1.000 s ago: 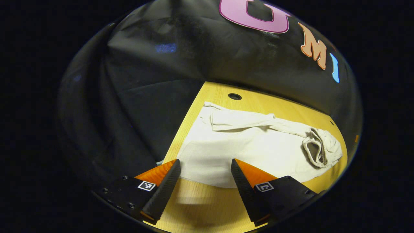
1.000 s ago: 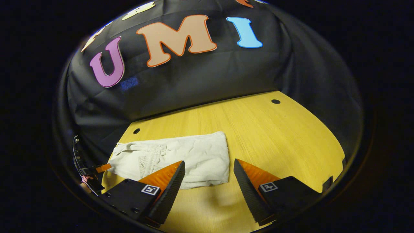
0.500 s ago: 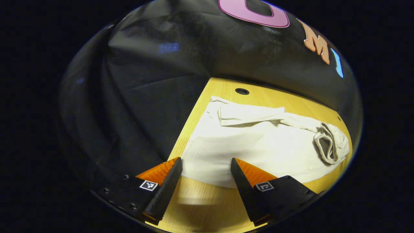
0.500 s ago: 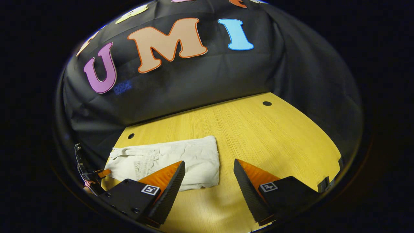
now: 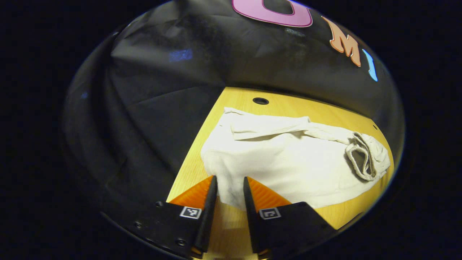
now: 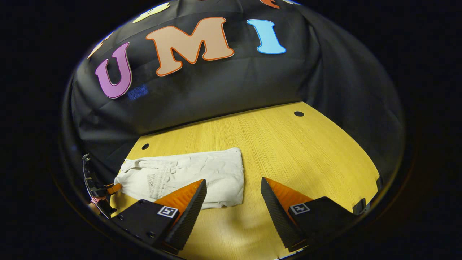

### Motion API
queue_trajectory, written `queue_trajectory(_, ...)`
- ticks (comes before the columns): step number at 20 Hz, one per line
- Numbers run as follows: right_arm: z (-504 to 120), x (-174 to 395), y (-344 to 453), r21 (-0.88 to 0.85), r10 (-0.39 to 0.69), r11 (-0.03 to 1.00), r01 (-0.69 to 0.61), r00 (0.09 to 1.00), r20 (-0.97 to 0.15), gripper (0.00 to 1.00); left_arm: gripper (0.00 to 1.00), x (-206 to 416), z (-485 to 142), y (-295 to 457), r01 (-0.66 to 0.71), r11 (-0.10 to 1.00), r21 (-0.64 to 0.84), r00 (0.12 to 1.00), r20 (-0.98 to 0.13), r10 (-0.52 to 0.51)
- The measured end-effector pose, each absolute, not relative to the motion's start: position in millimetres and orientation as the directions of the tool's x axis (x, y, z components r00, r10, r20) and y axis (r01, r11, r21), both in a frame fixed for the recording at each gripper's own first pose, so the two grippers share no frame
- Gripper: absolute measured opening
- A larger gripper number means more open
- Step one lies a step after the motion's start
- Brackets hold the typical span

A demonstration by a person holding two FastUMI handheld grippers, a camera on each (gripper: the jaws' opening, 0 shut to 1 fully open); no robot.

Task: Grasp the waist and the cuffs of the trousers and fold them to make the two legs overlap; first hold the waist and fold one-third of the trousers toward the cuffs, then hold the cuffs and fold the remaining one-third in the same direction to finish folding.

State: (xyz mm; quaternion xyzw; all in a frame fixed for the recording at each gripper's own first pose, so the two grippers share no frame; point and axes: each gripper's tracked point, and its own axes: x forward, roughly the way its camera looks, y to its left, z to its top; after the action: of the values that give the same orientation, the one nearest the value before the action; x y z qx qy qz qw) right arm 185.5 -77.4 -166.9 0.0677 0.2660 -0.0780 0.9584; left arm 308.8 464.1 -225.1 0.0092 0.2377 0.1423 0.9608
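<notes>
The cream trousers [image 5: 288, 159] lie partly folded on the yellow table [image 5: 325, 213], the bunched elastic waistband [image 5: 364, 159] lying on top at the right. My left gripper [image 5: 229, 184] is shut on the cloth's near left corner, which rises in a small peak between the fingers. In the right gripper view the trousers [image 6: 209, 169] form a flat rectangle at the table's left. My right gripper [image 6: 233, 180] hangs open just in front of their right end, holding nothing. The left gripper [image 6: 108, 188] shows at the cloth's far left end.
The table [image 6: 296, 151] stretches bare to the right of the trousers. Small round holes [image 6: 299, 113] [image 6: 145, 146] [image 5: 260, 100] sit near its back edge. The black booth wall rises right behind, and the table's left edge runs beside the cloth.
My left gripper has gone from wide open to shut on the trousers' near corner, pulling the cloth up slightly. The right gripper stays open and has barely shifted.
</notes>
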Motion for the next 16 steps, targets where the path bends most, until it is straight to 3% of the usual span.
queue_trajectory(1,-166,185,-78,0.092,-0.114,0.978,0.187,0.848,-0.517,0.91,0.40,310,-224,460,-0.251,0.965,0.076,0.852,-0.455,0.258)
queue_trajectory(3,-166,183,-77,0.093,-0.113,0.978,0.187,0.849,-0.516,0.91,0.14,313,-224,454,-0.243,0.969,0.052,0.857,-0.457,0.239)
queue_trajectory(4,-165,182,-78,0.090,-0.114,0.978,0.186,0.849,-0.515,0.96,0.05,312,-224,454,-0.240,0.969,0.051,0.857,-0.458,0.236)
queue_trajectory(6,-164,180,-78,0.082,-0.115,0.980,0.182,0.851,-0.512,0.96,0.00,313,-223,453,-0.238,0.970,0.051,0.854,-0.465,0.234)
queue_trajectory(10,-161,177,-76,0.083,-0.116,0.980,0.182,0.854,-0.507,0.96,0.00,308,-221,442,-0.206,0.978,0.010,0.858,-0.479,0.186)
queue_trajectory(16,-160,175,-82,0.091,-0.097,0.982,0.164,0.859,-0.503,0.96,0.00,308,-195,395,-0.158,0.962,-0.223,0.907,-0.419,0.052)
